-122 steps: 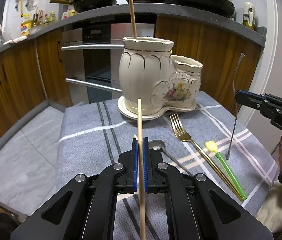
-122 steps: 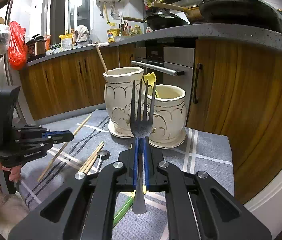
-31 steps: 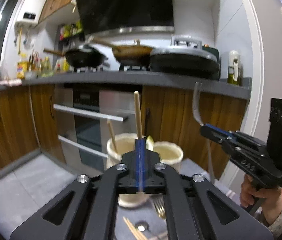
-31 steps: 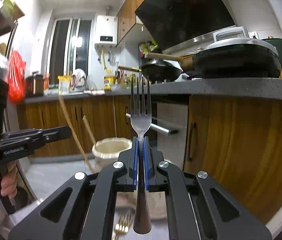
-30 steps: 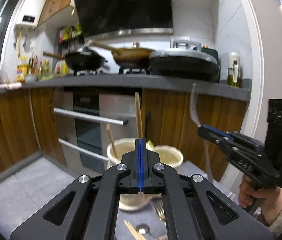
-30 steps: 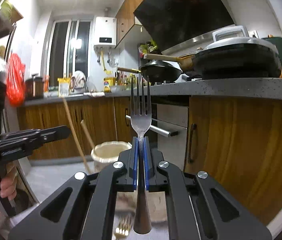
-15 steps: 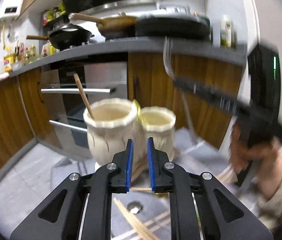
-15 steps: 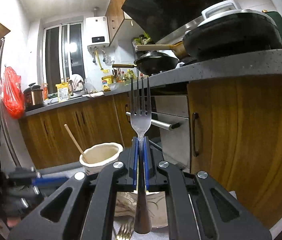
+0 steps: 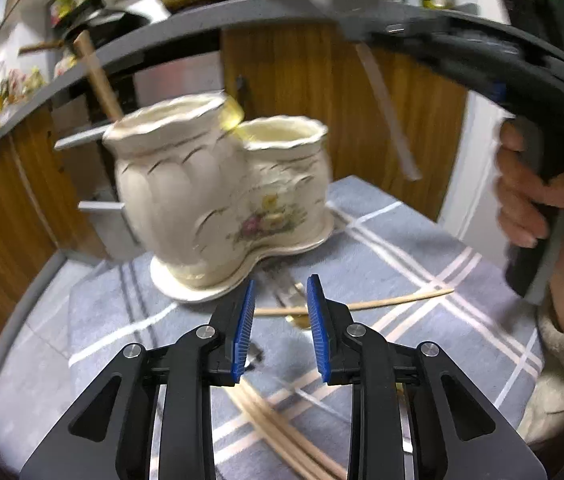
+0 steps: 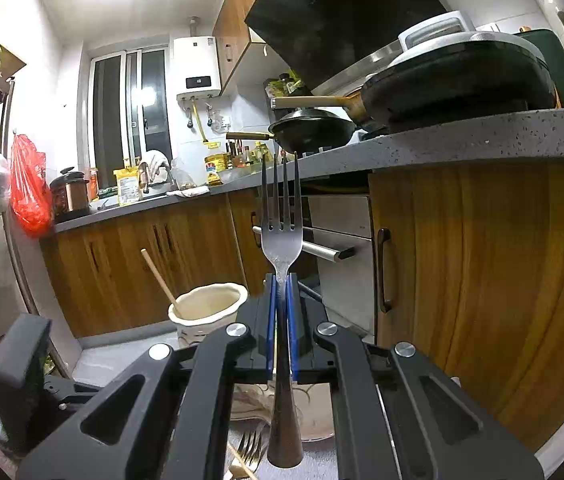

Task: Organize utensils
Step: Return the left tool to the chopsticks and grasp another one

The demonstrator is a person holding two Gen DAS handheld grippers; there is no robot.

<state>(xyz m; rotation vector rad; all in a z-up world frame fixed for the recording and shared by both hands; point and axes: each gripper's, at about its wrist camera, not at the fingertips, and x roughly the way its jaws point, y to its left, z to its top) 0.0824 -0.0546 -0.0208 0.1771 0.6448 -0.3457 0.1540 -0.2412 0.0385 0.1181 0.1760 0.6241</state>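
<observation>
The cream ceramic two-pot holder (image 9: 217,196) stands on its saucer on the grey checked cloth. A wooden chopstick (image 9: 99,78) leans out of its taller pot. My left gripper (image 9: 279,324) is open and empty, low over the cloth in front of the holder. A loose chopstick (image 9: 382,302) lies crosswise just beyond its fingertips, and several more chopsticks (image 9: 282,436) lie under it. My right gripper (image 10: 281,320) is shut on a silver fork (image 10: 282,240), tines up, held high above the holder (image 10: 205,306). It shows in the left wrist view (image 9: 362,36) at the upper right.
A gold fork (image 10: 251,450) lies on the cloth below the right gripper. Wooden cabinets (image 10: 482,280) and an oven stand right behind the table. Pans (image 10: 454,84) sit on the counter above. The table edge drops to a grey tiled floor (image 9: 21,344) at the left.
My left gripper has opened, let its chopstick go into the taller pot, and dropped toward the cloth. My right gripper has stayed up high with the fork in it.
</observation>
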